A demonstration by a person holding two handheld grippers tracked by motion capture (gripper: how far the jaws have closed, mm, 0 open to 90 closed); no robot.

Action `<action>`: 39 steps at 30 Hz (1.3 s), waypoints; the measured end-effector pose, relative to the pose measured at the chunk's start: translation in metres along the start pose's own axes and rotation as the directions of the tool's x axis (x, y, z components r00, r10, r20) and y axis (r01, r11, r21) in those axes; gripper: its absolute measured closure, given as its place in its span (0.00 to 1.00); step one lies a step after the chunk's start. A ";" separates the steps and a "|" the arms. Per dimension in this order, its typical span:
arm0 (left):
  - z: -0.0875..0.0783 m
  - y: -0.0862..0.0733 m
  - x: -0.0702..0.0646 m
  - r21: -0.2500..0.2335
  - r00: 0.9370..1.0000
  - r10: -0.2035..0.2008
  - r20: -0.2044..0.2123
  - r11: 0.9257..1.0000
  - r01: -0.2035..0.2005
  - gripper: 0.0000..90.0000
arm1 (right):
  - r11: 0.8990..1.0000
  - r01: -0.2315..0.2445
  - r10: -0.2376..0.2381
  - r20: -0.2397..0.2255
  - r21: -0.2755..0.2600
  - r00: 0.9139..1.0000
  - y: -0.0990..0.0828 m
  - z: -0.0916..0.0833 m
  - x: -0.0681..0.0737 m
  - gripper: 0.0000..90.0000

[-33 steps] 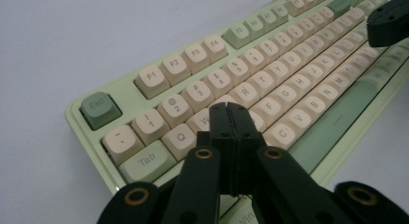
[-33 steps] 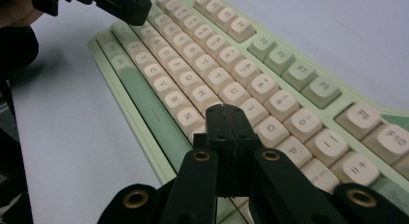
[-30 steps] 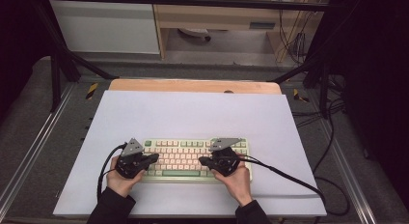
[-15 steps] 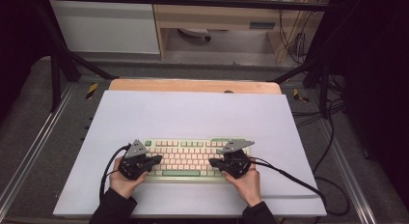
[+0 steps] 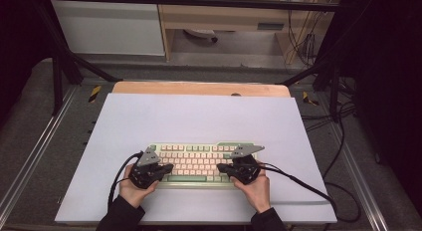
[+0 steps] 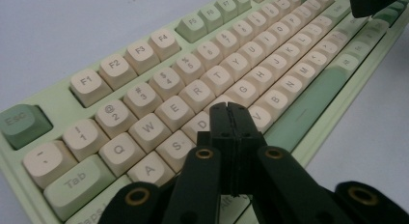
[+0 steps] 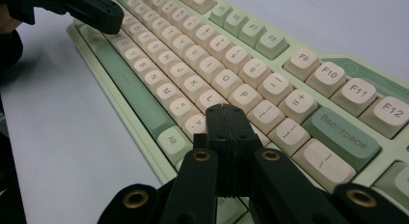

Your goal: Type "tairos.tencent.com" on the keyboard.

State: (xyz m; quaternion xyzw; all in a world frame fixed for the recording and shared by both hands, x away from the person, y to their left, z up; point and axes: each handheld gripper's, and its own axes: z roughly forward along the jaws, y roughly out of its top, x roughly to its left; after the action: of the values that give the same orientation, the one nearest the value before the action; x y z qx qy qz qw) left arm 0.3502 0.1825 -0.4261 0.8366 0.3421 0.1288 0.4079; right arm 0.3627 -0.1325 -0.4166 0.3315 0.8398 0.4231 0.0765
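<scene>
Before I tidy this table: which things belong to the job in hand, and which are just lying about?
In use:
- keyboard
- left gripper, shut, over its keys
- right gripper, shut, over its keys

Lying about:
- white mat under the keyboard
- wooden board
</scene>
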 end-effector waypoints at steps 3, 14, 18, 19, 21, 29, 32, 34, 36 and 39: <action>0.003 0.000 -0.002 0.009 1.000 0.005 0.003 1.000 -0.005 1.00 | 1.000 0.000 0.000 0.000 -0.001 1.000 0.000 0.000 0.000 1.00; 0.009 -0.001 -0.006 0.019 1.000 0.019 0.009 1.000 -0.019 1.00 | 1.000 0.002 -0.002 0.002 0.000 1.000 0.000 -0.001 0.000 1.00; 0.007 -0.001 -0.006 0.012 1.000 0.017 0.008 1.000 -0.017 1.00 | 1.000 0.005 -0.005 0.002 -0.007 1.000 0.000 -0.001 0.000 1.00; 0.006 0.000 -0.005 0.005 1.000 0.016 0.010 1.000 -0.016 1.00 | 1.000 0.005 -0.005 0.001 -0.004 1.000 0.000 -0.001 0.000 1.00; 0.004 0.001 -0.005 0.002 1.000 0.018 0.004 1.000 -0.018 1.00 | 1.000 -0.002 0.002 0.001 -0.001 1.000 0.000 -0.001 0.000 1.00; 0.002 0.003 0.000 -0.008 1.000 0.006 -0.008 1.000 -0.006 1.00 | 1.000 0.001 -0.001 0.000 0.000 1.000 0.000 0.000 0.000 1.00; 0.002 0.004 0.001 -0.011 1.000 0.002 -0.013 1.000 -0.002 1.00 | 1.000 0.001 -0.001 -0.002 0.000 1.000 0.000 0.000 0.000 1.00; 0.003 0.005 0.002 -0.009 1.000 0.004 -0.019 1.000 -0.005 1.00 | 1.000 0.002 -0.002 -0.002 0.001 1.000 0.000 0.000 -0.001 1.00; 0.004 0.006 0.003 -0.007 1.000 0.003 -0.020 1.000 -0.004 1.00 | 1.000 0.002 -0.002 -0.002 -0.001 1.000 0.000 0.000 -0.001 1.00; 0.006 0.007 0.005 -0.005 1.000 0.001 -0.028 1.000 -0.001 1.00 | 1.000 0.005 -0.005 -0.002 -0.002 1.000 0.000 -0.001 -0.001 1.00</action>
State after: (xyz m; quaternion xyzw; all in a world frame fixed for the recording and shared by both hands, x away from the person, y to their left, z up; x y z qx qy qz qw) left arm 0.3601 0.1794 -0.4246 0.8340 0.3468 0.1415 0.4052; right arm 0.3631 -0.1336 -0.4164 0.3289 0.8403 0.4241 0.0771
